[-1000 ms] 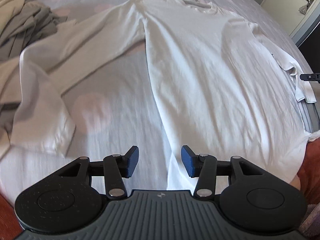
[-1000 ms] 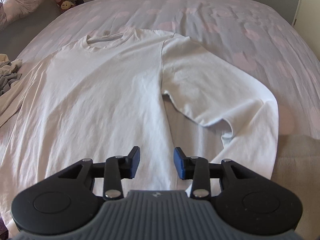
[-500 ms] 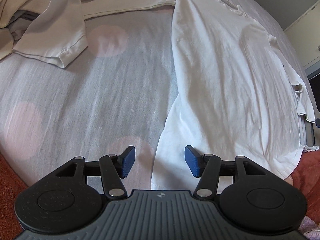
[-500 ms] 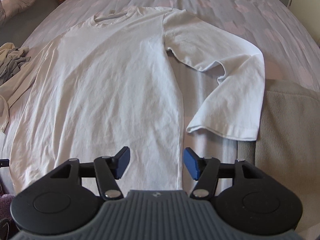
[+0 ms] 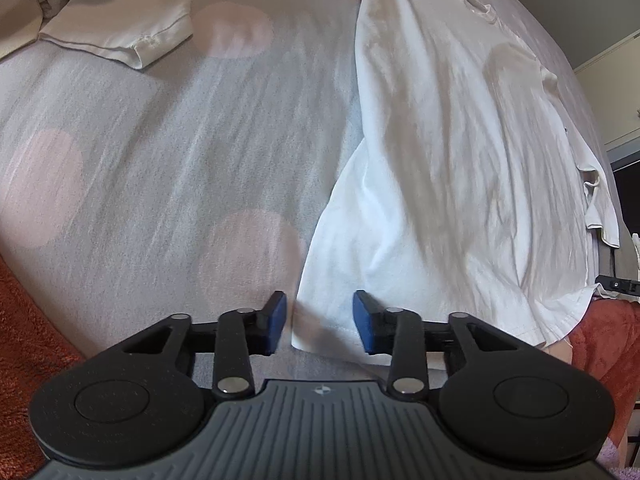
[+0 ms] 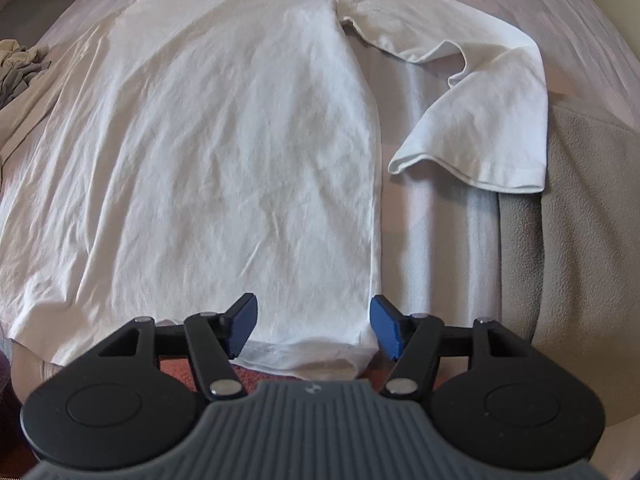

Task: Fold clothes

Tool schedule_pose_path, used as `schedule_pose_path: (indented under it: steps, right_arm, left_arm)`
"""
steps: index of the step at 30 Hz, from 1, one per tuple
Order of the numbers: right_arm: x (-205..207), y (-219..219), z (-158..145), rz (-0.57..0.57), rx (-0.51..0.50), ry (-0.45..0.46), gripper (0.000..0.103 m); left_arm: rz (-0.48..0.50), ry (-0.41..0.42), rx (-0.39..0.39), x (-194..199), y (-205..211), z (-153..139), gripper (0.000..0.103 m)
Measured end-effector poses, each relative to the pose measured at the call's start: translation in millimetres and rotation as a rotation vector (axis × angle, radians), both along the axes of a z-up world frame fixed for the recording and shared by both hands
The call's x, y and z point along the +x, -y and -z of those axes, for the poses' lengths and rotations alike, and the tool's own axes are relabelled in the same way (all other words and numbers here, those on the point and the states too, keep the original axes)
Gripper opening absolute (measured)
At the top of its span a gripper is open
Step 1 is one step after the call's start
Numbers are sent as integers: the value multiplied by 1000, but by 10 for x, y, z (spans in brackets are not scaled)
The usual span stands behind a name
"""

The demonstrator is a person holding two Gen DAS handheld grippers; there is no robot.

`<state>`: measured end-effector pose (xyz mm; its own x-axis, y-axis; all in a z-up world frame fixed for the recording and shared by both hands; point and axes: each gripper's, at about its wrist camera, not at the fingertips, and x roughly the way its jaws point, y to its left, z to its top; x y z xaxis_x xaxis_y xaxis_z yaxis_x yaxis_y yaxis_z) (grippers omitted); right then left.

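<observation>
A white long-sleeved shirt [image 5: 440, 152] lies spread flat on the bed, collar at the far end. It also shows in the right wrist view [image 6: 224, 140]. My left gripper [image 5: 319, 322] is open, with the shirt's left bottom hem corner lying between its blue pads. My right gripper [image 6: 313, 328] is open wide, with the right bottom hem corner between its pads. The right sleeve [image 6: 488, 120] is bent back toward the hem. The left sleeve cuff [image 5: 136, 36] lies at the far left.
The bed has a grey sheet with pale pink dots [image 5: 160, 168]. A pile of grey and beige clothes [image 6: 20, 68] lies at the left. A grey fleece blanket [image 6: 580, 220] lies at the right. An orange-red blanket [image 5: 24, 320] covers the bed's near edge.
Both grippers have drawn back and down to the shirt's bottom hem corners. The right gripper has opened wider. The shirt has not moved.
</observation>
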<state>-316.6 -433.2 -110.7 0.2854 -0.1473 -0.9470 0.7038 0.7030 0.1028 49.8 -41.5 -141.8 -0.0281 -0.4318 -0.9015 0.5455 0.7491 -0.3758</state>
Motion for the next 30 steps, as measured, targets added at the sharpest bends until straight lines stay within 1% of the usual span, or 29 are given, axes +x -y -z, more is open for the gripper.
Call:
schedule_pose_path:
  steps: [1,2,3,4,5,6,7,8,9,11,12,13,17,20,23,25,30]
  right_arm:
    - [-8,-12,19,-4,7,-3,65]
    - [-15,-24,39,-9,14,-7,60]
    - [-23,-35,57,-13,20,-10,56]
    - [-34,-47,52,-20,17,-11,46]
    - [-47,-59,40,-22,16,-6,39]
    - [-67,-64,26,-16,23,7,37]
    - [-88,-69,11,-10,31,21,31]
    - [-109,-74,-4,-4,39,35,26]
    - [-139,-68,-24,15,50,55,24]
    - [-200,-57,-66,53,71,97,14]
    - [-223,-50,-102,74,80,120,12]
    - [-229,-50,-157,91,88,144,11]
    - [-278,-84,-419,88,66,174,10]
    - [-315,-109,-615,85,49,197,10]
    - [-351,-135,-809,82,32,219,9]
    - [-362,-190,-802,77,35,198,9]
    - [-428,-218,-635,82,42,163,9]
  left_arm:
    - [3,2,-3,-15,8,-3,22]
    - [6,5,-6,-30,15,-6,20]
    - [9,9,-8,-43,24,-11,16]
    - [10,13,-13,-50,27,-20,12]
    - [10,17,-17,-56,30,-29,10]
    - [7,20,-26,-59,29,-43,7]
    - [5,21,-39,-63,28,-62,4]
    - [2,21,-57,-61,17,-90,3]
    - [-1,21,-75,-57,4,-119,1]
    - [-5,24,-103,-57,-20,-193,1]
    - [-6,29,-117,-59,-34,-243,0]
    - [-8,34,-130,-61,-47,-293,0]
    - [-18,73,-196,-82,-132,-557,0]
    - [-22,97,-229,-83,-191,-749,0]
    - [-20,119,-242,-108,-257,-880,0]
    - [-19,112,-221,-104,-279,-822,0]
    - [-16,91,-163,-91,-332,-661,0]
